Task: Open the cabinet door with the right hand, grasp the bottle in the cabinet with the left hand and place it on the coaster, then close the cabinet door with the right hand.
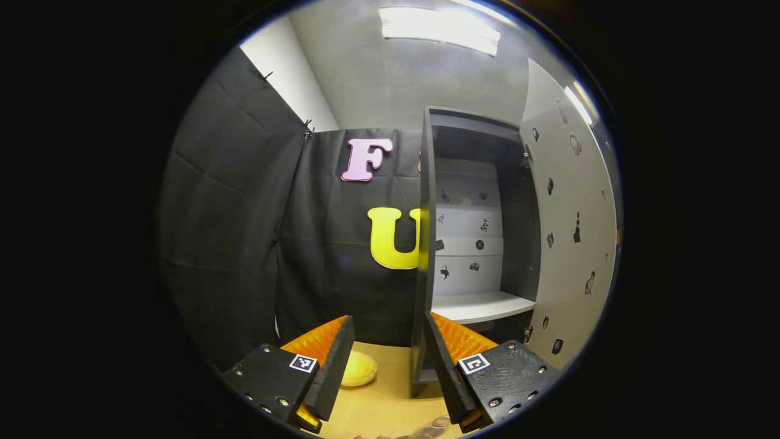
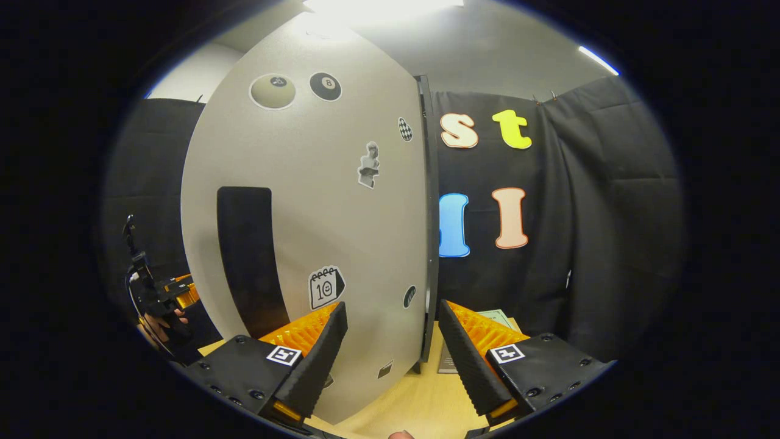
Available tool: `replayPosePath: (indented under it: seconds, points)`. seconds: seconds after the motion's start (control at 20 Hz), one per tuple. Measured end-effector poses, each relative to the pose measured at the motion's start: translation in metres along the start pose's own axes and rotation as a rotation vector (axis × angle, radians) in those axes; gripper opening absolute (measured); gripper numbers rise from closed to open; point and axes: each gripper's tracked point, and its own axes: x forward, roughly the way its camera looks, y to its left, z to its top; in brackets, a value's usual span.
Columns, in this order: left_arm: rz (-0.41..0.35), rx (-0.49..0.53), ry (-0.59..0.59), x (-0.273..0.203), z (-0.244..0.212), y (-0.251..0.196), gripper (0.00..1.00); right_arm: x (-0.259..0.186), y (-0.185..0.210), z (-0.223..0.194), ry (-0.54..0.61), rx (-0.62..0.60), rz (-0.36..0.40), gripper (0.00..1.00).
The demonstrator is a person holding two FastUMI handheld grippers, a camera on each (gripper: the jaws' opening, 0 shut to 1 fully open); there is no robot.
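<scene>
Right gripper (image 2: 390, 347) wide astride cabinet door (image 2: 317, 201) edge, left gripper (image 1: 390, 360) wide

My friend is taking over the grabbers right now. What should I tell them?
Left gripper: open, holding nothing, low over the table, facing the cabinet.
Right gripper: open, close to the cabinet door.
Door stands open; the shelf I can see has no bottle. A glimpse of something clear sits at the left view's bottom edge; can't tell what.
Left: check the bottle is on the coaster, then shut the door.
</scene>
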Motion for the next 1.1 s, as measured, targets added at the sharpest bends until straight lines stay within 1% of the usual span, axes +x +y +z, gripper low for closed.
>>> replayPosePath:
  seconds: [0.05, 0.1, 0.45, 0.85, 0.95, 1.1]
  points:
    - [0.001, 0.002, 0.004, 0.0, -0.001, 0.004, 0.66, 0.004, 0.006, 0.001, -0.003, 0.005, 0.002, 0.9]
    - [0.0, 0.005, 0.004, -0.002, -0.002, 0.01, 0.66, 0.009, 0.012, 0.0, -0.003, 0.011, 0.007, 0.96]
    - [0.013, 0.012, 0.022, -0.009, -0.01, 0.044, 0.66, 0.046, 0.058, 0.003, -0.023, 0.063, 0.057, 0.96]
    - [0.077, 0.027, 0.011, -0.025, -0.003, 0.097, 0.66, 0.107, 0.108, 0.003, -0.047, 0.116, 0.105, 0.96]
    - [0.098, 0.027, 0.009, -0.03, -0.002, 0.11, 0.66, 0.121, 0.116, 0.003, -0.047, 0.122, 0.104, 0.96]
    - [0.123, 0.019, 0.012, -0.033, -0.003, 0.128, 0.66, 0.127, 0.119, 0.001, -0.057, 0.124, 0.091, 0.96]
